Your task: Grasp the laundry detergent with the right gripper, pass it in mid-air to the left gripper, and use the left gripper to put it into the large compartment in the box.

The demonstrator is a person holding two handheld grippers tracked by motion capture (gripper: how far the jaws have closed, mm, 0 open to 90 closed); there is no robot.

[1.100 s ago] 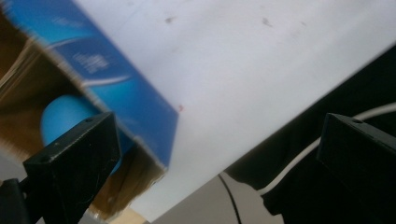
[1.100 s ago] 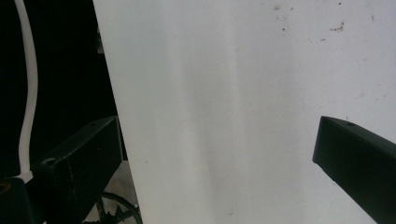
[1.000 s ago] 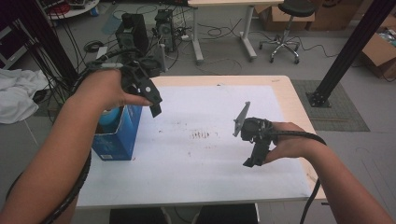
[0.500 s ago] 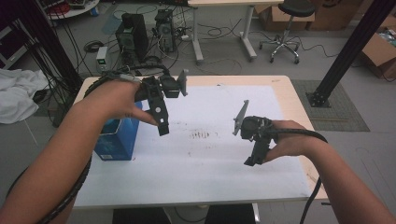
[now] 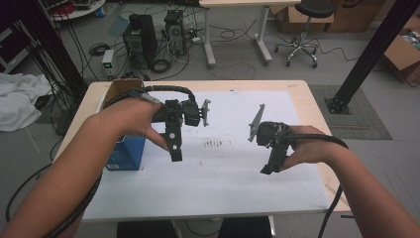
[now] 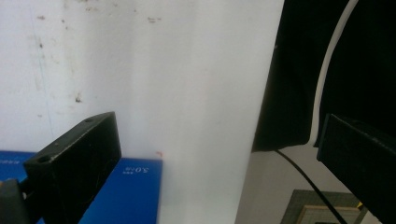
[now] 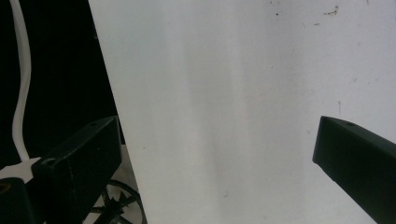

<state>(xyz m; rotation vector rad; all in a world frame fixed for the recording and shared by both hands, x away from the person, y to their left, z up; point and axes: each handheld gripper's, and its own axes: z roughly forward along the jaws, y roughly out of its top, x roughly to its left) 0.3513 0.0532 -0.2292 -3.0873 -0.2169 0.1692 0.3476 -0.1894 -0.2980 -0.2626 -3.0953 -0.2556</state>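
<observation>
A blue box [image 5: 125,153] stands at the left side of a table covered by a white sheet [image 5: 223,168]. My left gripper [image 5: 175,154] hangs over the sheet just right of the box, jaws pointing back toward the person. In the left gripper view its jaws [image 6: 217,126] stand wide apart, open and empty, with the blue box [image 6: 135,186] low between them. My right gripper [image 5: 267,167] hovers over the sheet's right half. Its jaws [image 7: 215,126] are open too, with nothing but white sheet [image 7: 233,93] between them.
The wooden table edge [image 5: 317,114] borders the sheet on the right. Beyond the table the floor holds computer towers [image 5: 141,32], cables, an office chair [image 5: 302,29] and a slanted black post [image 5: 366,54]. A white cloth [image 5: 15,99] lies at far left.
My left gripper has swung right and down, from above the blue box to over the white sheet. The right gripper has barely moved.
</observation>
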